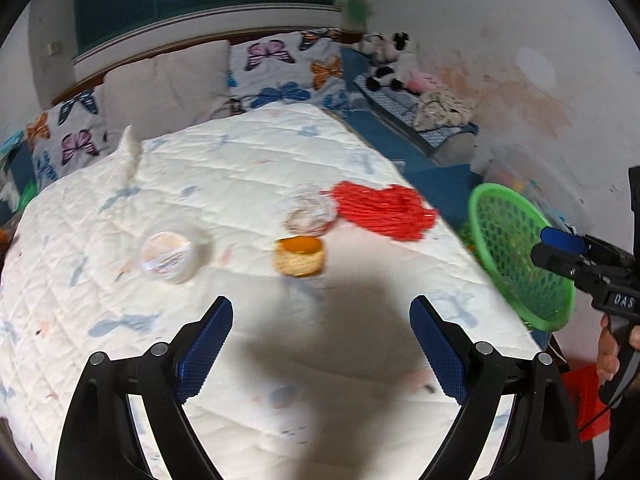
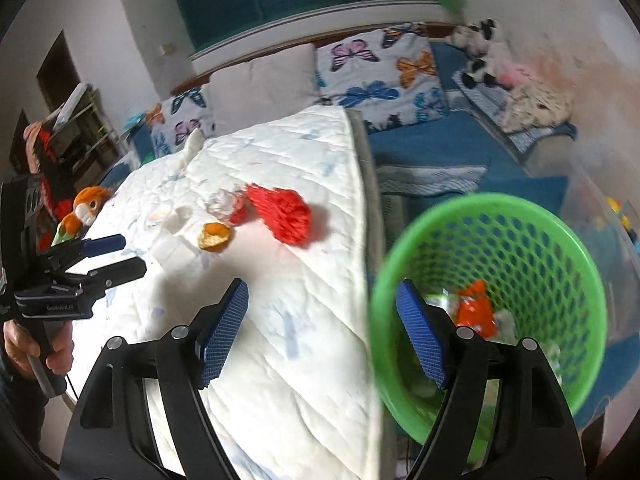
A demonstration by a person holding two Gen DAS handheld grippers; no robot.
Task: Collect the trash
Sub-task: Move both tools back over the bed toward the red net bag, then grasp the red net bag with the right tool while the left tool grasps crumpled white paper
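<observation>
While both grippers hang empty, left gripper (image 1: 321,350) wide, right gripper (image 2: 321,334) apart, orange peel (image 1: 299,256) lies mid-quilt, well left of green basket (image 2: 490,304); risk: soft peel slipping, basket tipping.

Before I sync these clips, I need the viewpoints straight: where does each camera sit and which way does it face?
Left wrist: on the left gripper, angled down over the white quilt; its own fingers show, plus the right gripper.
Right wrist: on the right gripper, over the quilt's edge and green basket; the left gripper shows.
Shared: orange peel, red netting, basket.
</observation>
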